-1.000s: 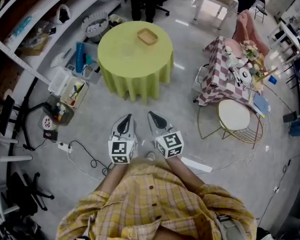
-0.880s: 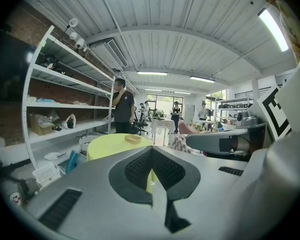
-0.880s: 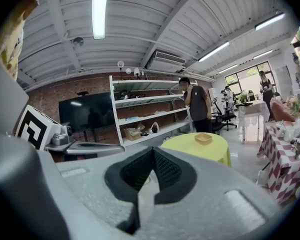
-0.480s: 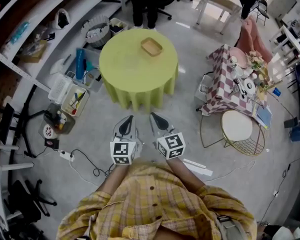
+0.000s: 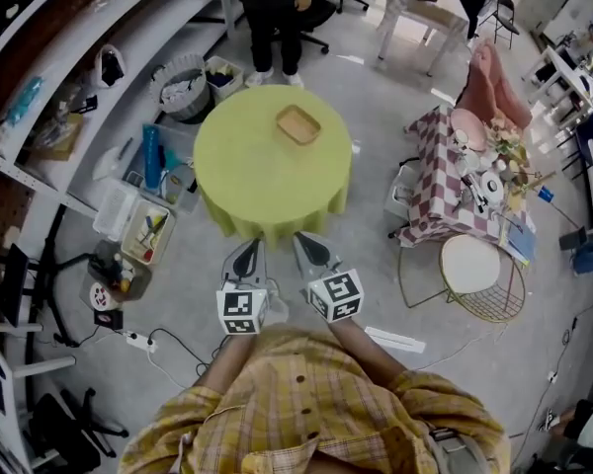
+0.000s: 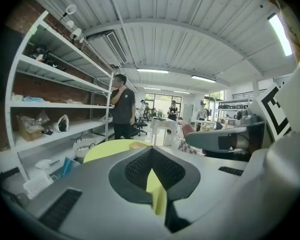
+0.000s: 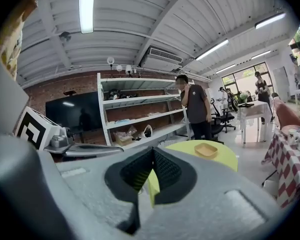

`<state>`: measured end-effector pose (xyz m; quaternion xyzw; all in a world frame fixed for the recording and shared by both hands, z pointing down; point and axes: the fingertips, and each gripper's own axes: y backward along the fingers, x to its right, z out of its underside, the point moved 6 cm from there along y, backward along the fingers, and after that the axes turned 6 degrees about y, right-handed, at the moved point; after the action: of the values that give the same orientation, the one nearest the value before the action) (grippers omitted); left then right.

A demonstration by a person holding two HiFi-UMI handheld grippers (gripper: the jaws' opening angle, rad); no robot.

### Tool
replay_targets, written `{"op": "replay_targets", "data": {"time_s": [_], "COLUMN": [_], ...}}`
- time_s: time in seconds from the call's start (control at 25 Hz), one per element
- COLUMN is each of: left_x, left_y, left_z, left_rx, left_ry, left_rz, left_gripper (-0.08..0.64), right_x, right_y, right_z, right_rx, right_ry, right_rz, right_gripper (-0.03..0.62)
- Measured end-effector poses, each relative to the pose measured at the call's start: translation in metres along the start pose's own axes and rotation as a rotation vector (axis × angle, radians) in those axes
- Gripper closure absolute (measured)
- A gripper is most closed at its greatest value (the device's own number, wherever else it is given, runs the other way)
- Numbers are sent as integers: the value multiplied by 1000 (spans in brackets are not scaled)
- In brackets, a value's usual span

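While left gripper (image 5: 247, 249) and right gripper (image 5: 305, 242) are closed, tray (image 5: 298, 124) lies well ahead.

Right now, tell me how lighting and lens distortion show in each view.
Head view: even, soft light, the round green table sharp, room edges bent by the wide lens. Left gripper view: heavy fisheye, black corners, the ceiling lamp glaring. Right gripper view: same fisheye, the overhead lamp blown out, the white shelves bowed.
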<state>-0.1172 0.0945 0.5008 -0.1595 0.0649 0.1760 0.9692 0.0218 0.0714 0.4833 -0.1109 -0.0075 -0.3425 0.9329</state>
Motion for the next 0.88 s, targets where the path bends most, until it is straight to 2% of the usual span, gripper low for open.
{"op": "replay_targets", "data": {"time_s": [0.36,0.88], "left_x": [-43,-98], "left_y": [-54,-115], "left_z": [-33,-49], "left_rx": [-10,-36], "left_ry": [-12,-10], "left_rz": [51,92], "left_gripper": [555,557], "right_x": [25,50], "right_y": [-61,-129], "right_z": [-24,-33], "right_rx": [4,2], "right_ry": [-12,-37], "right_rz": [51,107], "right_gripper": [595,595]}}
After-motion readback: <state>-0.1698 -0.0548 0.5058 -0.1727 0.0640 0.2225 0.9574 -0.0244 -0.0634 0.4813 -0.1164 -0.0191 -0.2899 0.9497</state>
